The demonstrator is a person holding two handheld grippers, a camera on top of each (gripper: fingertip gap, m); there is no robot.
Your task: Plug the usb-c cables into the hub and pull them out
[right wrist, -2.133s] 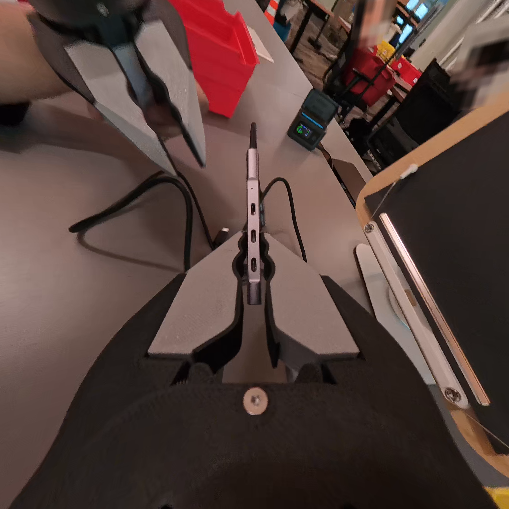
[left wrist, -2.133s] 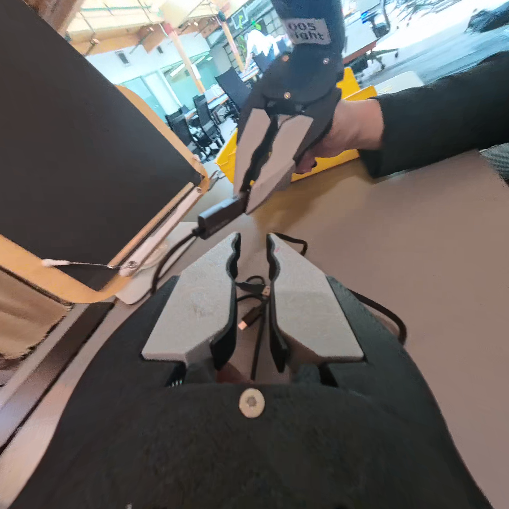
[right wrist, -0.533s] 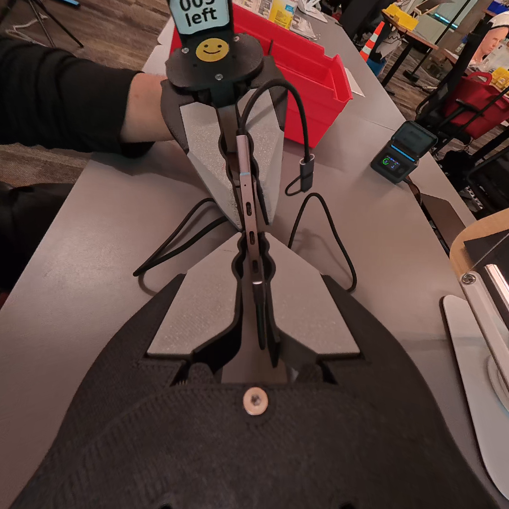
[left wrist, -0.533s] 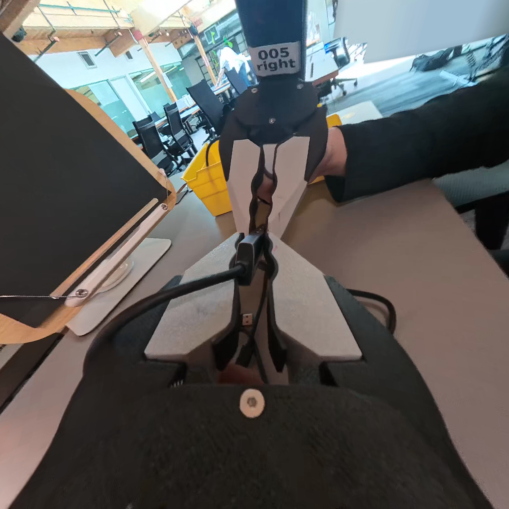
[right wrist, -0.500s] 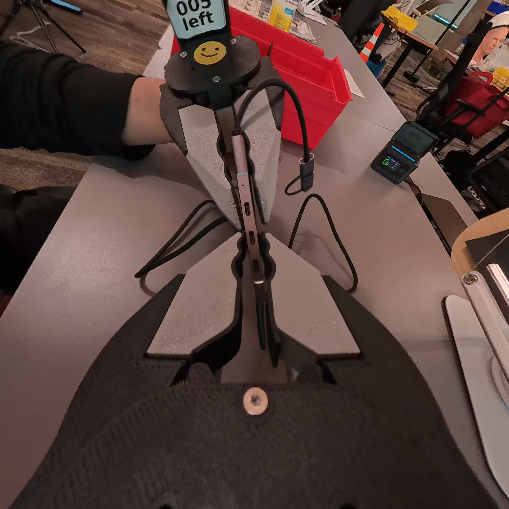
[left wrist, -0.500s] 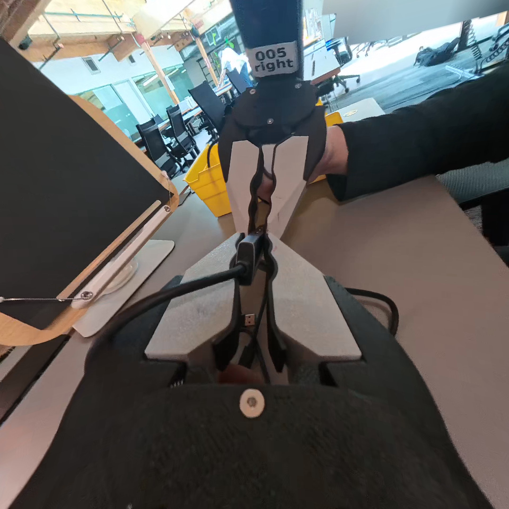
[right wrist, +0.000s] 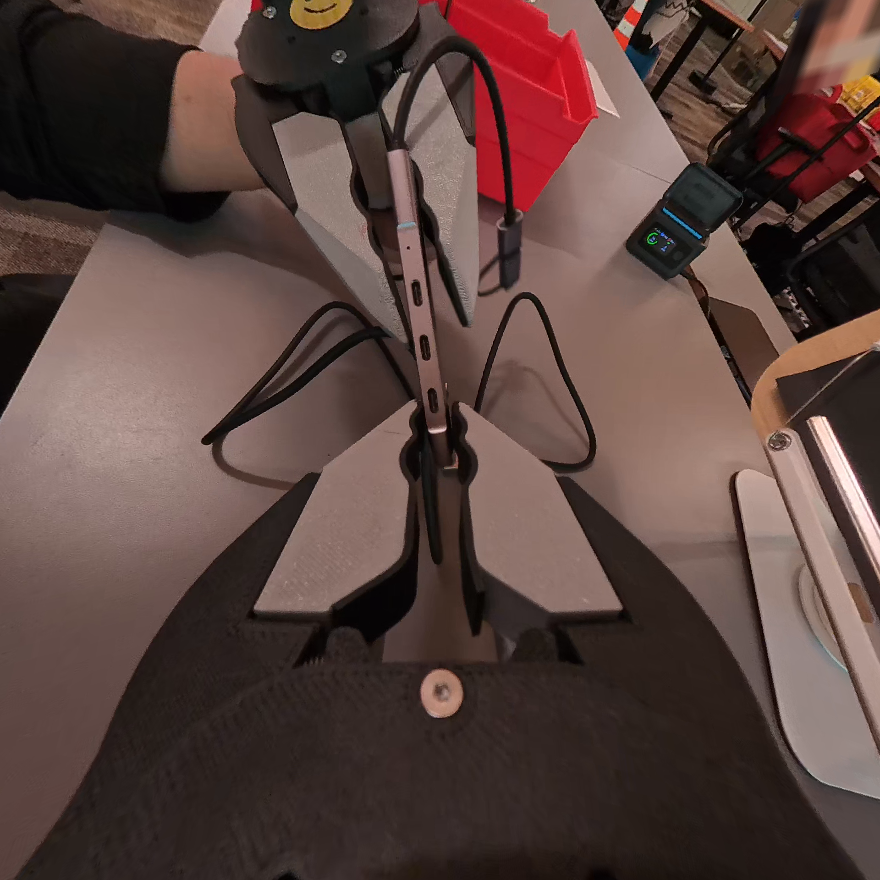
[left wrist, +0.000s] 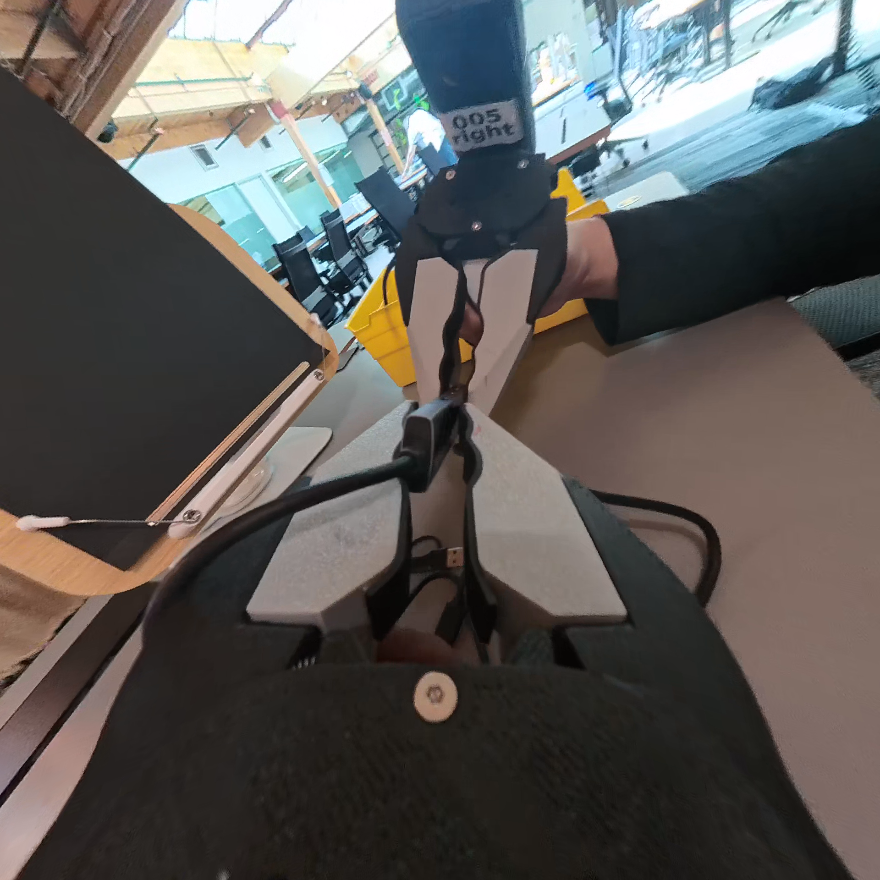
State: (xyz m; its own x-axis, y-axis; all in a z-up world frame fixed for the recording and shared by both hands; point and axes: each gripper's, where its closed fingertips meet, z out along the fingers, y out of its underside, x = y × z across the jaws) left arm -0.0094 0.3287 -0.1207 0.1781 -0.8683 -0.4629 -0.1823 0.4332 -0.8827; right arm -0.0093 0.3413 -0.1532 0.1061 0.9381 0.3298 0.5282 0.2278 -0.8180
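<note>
The right tool (right wrist: 437, 416) pinches the near end of the grey hub (right wrist: 419, 309). The left tool (right wrist: 431, 316) straddles its far half above the table (right wrist: 119, 381).

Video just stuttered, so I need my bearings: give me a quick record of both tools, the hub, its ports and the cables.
right tool: shut on the hub's near end
left tool: open, straddling the hub's far end
hub: held above the table
ports: three visible, all empty
cables: loose on the table, none in those ports
</note>
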